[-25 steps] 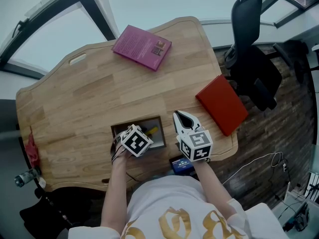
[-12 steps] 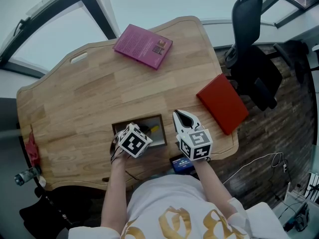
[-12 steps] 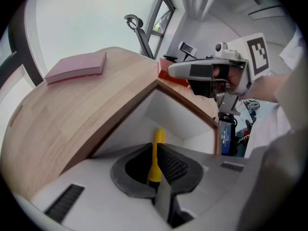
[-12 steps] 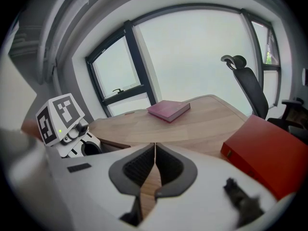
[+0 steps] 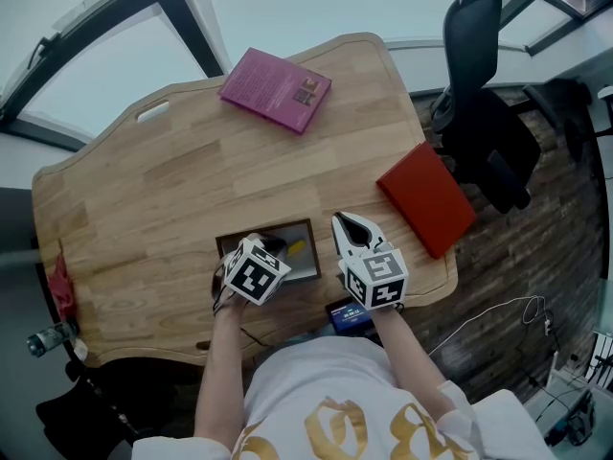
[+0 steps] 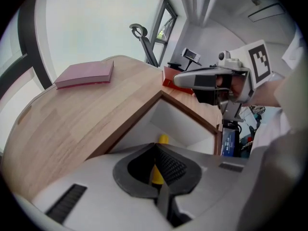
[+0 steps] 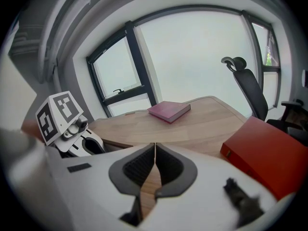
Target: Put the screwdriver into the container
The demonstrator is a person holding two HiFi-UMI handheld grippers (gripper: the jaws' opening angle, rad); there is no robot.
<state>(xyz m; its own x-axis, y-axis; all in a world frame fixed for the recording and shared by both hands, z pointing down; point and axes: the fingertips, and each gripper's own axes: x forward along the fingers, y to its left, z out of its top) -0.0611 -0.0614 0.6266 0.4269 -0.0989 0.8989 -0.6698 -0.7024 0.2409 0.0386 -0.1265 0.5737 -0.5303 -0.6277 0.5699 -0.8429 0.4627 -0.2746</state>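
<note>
One pink book [image 5: 275,89] lies at twelve o'clock, one red folder [image 5: 426,199] at three. One container [image 5: 283,229] holds one screwdriver [image 5: 294,249] at six.

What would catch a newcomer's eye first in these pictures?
A pink book at the far edge of the table and a red folder at its right edge stand out. At the near edge, a yellow-handled screwdriver lies in an open box.

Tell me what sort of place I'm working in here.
Most likely an office or meeting room: a large wooden table, a black office chair beside it, and tall windows behind.
</note>
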